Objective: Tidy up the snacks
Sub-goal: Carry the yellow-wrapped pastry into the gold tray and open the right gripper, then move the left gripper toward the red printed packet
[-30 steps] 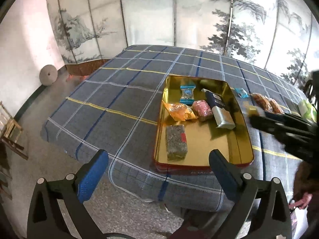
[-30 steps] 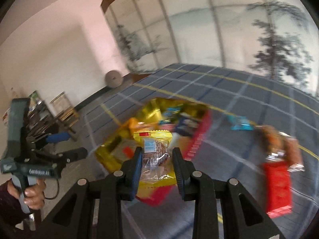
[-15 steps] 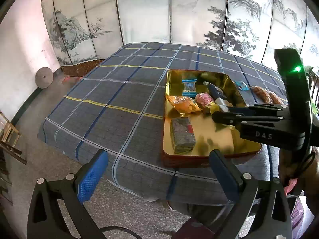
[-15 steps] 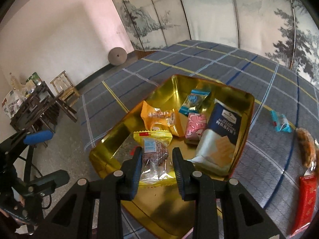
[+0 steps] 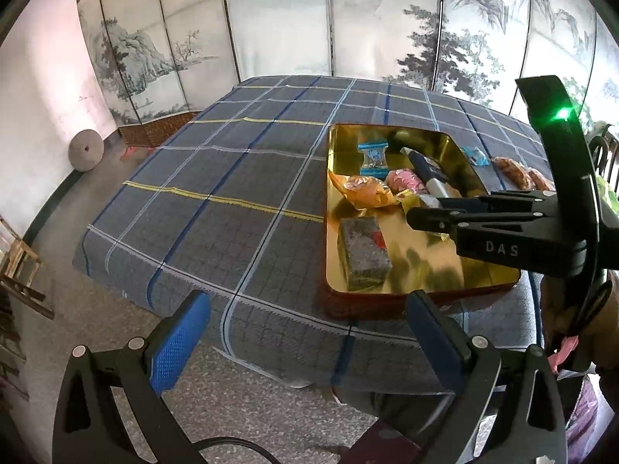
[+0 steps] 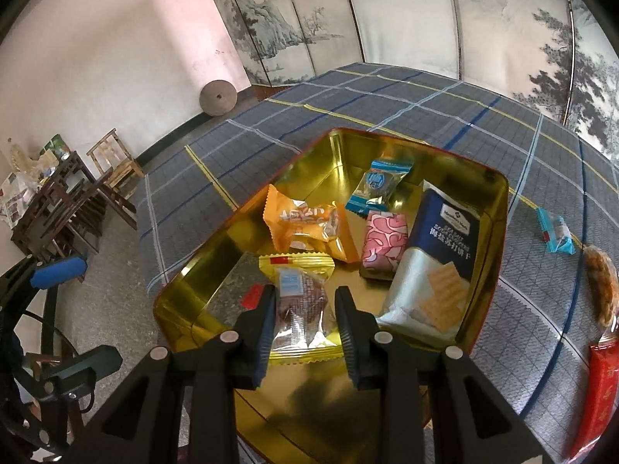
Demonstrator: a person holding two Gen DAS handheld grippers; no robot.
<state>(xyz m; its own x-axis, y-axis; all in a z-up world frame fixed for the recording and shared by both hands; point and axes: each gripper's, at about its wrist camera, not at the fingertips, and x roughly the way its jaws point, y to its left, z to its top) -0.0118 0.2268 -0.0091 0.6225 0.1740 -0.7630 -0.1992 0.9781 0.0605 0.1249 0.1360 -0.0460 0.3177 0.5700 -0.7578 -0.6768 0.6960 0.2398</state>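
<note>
left claw (image 5: 305, 332) is seen spread wide and empty, hanging off the near table (image 5: 201, 208) edge, well left of and below the gold tin (image 5: 421, 290); nothing is between its blue pads. inside the tin, left to right, a grey block snack (image 5: 363, 253), an orange packet (image 6: 305, 226), a blue candy (image 6: 377, 189), a pink packet (image 6: 383, 245) and a cracker bag (image 6: 437, 263) are laid. right claw (image 6: 303, 334) is clenched on a yellow-edged clear packet (image 6: 300, 301), gripped at its middle, long axis running away from the claw toward the tin's far wall. the packet is held over the tin's near half, between the grey block snack on the left and the cracker bag on the right; whether it touches the floor of the tin cannot be told. the bare gold patch lies directly under and just nearer than the packet, so a short drop and release is judged enough. right hand is far the nearer one. outside the tin on the right, a second blue candy (image 6: 557, 232), a brown snack (image 6: 601, 282) and a red packet (image 6: 599, 390) are left on the cloth.
</note>
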